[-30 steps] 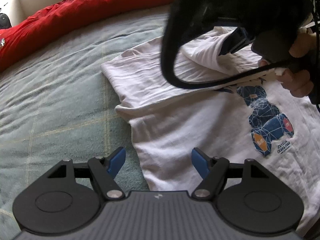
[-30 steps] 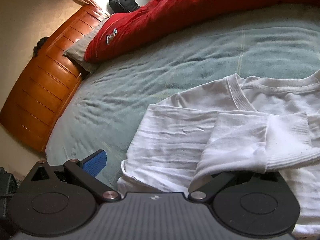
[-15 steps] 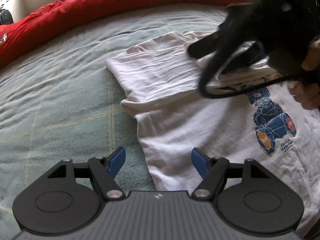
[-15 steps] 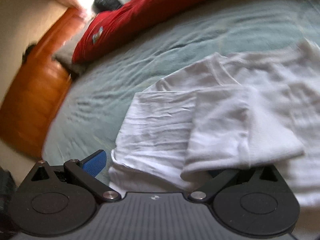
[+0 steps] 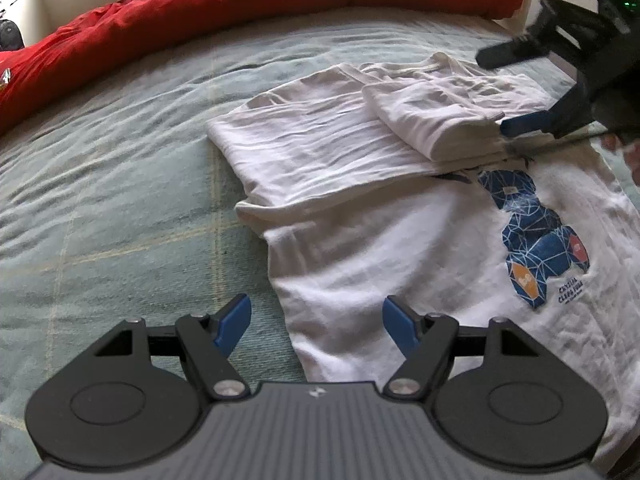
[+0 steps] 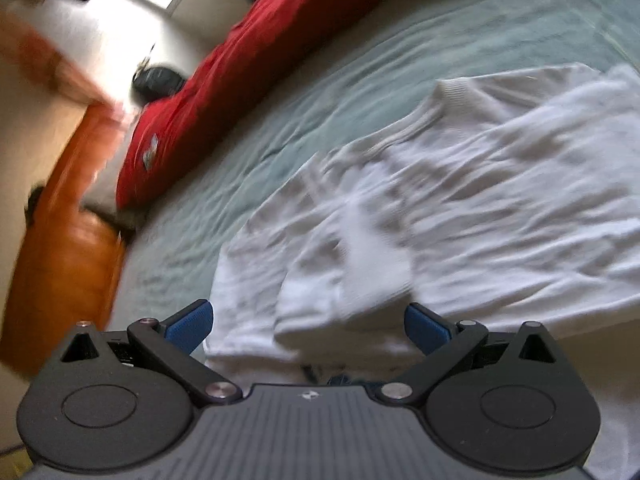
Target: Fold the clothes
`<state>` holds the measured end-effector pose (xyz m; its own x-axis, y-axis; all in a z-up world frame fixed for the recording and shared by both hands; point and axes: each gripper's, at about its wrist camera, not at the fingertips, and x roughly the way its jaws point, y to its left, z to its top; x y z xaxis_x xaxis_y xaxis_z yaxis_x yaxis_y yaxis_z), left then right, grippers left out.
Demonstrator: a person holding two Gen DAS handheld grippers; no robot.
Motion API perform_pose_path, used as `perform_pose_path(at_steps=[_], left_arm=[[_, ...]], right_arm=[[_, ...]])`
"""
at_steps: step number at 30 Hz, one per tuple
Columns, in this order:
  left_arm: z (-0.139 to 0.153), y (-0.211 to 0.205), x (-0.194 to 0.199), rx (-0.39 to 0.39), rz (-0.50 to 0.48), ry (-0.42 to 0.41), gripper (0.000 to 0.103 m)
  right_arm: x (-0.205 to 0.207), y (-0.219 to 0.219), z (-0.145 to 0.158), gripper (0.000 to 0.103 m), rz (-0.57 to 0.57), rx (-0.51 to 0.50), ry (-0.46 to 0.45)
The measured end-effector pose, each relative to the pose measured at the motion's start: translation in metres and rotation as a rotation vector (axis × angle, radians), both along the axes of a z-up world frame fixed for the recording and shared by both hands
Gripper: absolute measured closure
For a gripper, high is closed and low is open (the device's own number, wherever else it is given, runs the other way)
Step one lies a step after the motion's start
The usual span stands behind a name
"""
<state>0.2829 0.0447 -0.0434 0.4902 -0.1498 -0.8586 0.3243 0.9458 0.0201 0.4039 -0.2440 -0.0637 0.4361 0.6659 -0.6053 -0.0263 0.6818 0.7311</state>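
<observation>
White sweatshirt [image 5: 360, 216] is laid flat on the bed [image 5: 120, 200], on a pale green plaid cover. One side and its sleeve [image 5: 432, 120] are folded inward across the chest; the cuff end sits near the blue geometric print [image 5: 536, 232], whose top edge is partly covered by the fold. Ribbed collar [image 6: 452, 92] is seen at the far end of the garment in the right wrist view.

Left hand-held gripper [image 5: 316, 320]: jaws apart, nothing between the blue pads, held over the sweatshirt's near edge where fabric meets bed cover.

Right hand-held gripper [image 6: 308, 324]: jaws apart, not clamped on anything. The folded cuff lies just ahead of and between the pads, no pinch visible. Right wrist view is motion-blurred. In the left wrist view the same gripper is seen at the far right, one blue pad just beside the cuff end.

Red duvet [image 5: 240, 4] is bunched along the far side of the bed. Wooden headboard [image 6: 60, 240] is seen at the left of the right wrist view.
</observation>
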Motion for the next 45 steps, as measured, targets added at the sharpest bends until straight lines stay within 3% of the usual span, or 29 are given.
perform_pose_path(at_steps=[3, 7, 19, 25, 31, 36, 45], left_arm=[[0.000, -0.001, -0.002, -0.002, -0.004, 0.002, 0.030], [-0.002, 0.003, -0.004, 0.003, 0.000, 0.005, 0.030], [-0.003, 0.022, -0.016, -0.007, 0.050, 0.009, 0.030], [-0.003, 0.028, -0.018, -0.010, 0.070, 0.014, 0.030], [-0.002, 0.025, -0.014, -0.002, 0.066, 0.012, 0.030], [-0.001, 0.015, -0.008, 0.017, 0.057, 0.007, 0.030], [0.004, 0.009, 0.010, 0.020, 0.104, 0.017, 0.030]], right_arm=[[0.009, -0.004, -0.009, 0.000, -0.053, 0.074, 0.020], [0.015, 0.011, -0.006, 0.000, -0.042, 0.112, -0.011], [0.032, 0.112, 0.017, 0.000, 0.236, 0.114, -0.113], [0.020, 0.139, 0.027, 0.000, 0.358, 0.081, -0.134], [0.006, 0.105, 0.032, 0.000, 0.340, 0.061, -0.142], [0.005, 0.065, 0.037, 0.000, 0.247, 0.007, -0.153], [-0.015, -0.047, 0.045, 0.000, 0.038, -0.216, -0.201]])
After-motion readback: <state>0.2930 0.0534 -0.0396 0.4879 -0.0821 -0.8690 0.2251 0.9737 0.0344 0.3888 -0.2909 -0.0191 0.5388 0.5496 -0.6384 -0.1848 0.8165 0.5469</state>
